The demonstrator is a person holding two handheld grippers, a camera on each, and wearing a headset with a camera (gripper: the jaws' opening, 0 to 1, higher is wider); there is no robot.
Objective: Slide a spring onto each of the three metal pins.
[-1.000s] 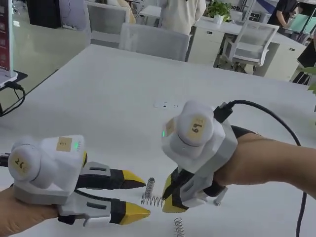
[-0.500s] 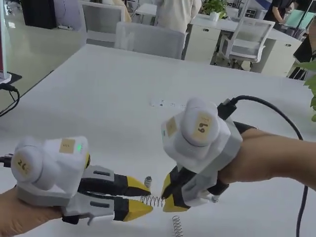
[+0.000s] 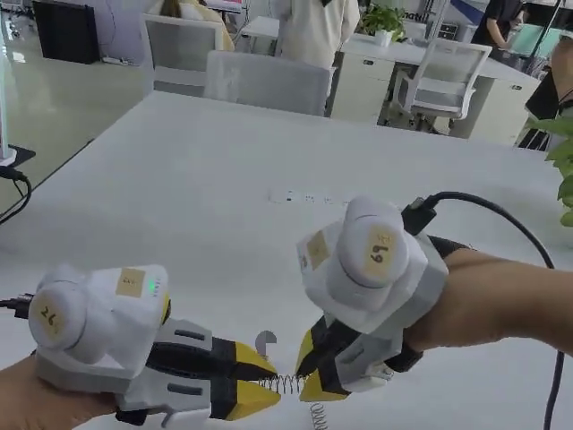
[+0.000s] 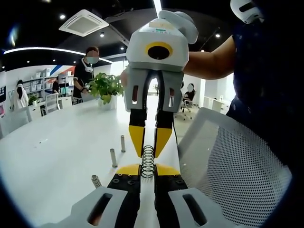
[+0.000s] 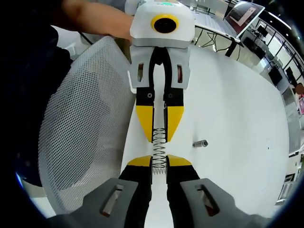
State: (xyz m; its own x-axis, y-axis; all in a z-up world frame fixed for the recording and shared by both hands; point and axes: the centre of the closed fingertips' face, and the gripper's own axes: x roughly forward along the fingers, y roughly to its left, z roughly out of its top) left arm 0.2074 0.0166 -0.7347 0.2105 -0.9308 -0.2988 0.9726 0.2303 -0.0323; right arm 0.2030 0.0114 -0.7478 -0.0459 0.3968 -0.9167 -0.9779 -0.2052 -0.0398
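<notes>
A thin steel spring (image 3: pixel 285 384) hangs level just above the white table (image 3: pixel 224 179), spanning the two grippers. My left gripper (image 3: pixel 255 383) is shut on one end (image 4: pixel 147 164), and my right gripper (image 3: pixel 309 378) is shut on the other (image 5: pixel 159 152). They face each other tip to tip. In the left gripper view two bare metal pins (image 4: pixel 122 143) (image 4: pixel 113 157) stand upright, and a third pin (image 4: pixel 96 181) wears a spring. That sprung pin (image 3: pixel 266 341) stands just behind the grippers and also appears in the right gripper view (image 5: pixel 201 143). A loose spring (image 3: pixel 316 416) lies near the front edge.
A black cable (image 3: pixel 501 215) runs from the right gripper across the table. A mesh chair (image 4: pixel 232 161) sits close by the table edge. More chairs, desks, a potted plant (image 3: pixel 391 18) and people stand beyond the far side.
The left gripper, open a second ago, has moved in and shut on the free end of the spring held by the right gripper. The head camera has tilted slightly.
</notes>
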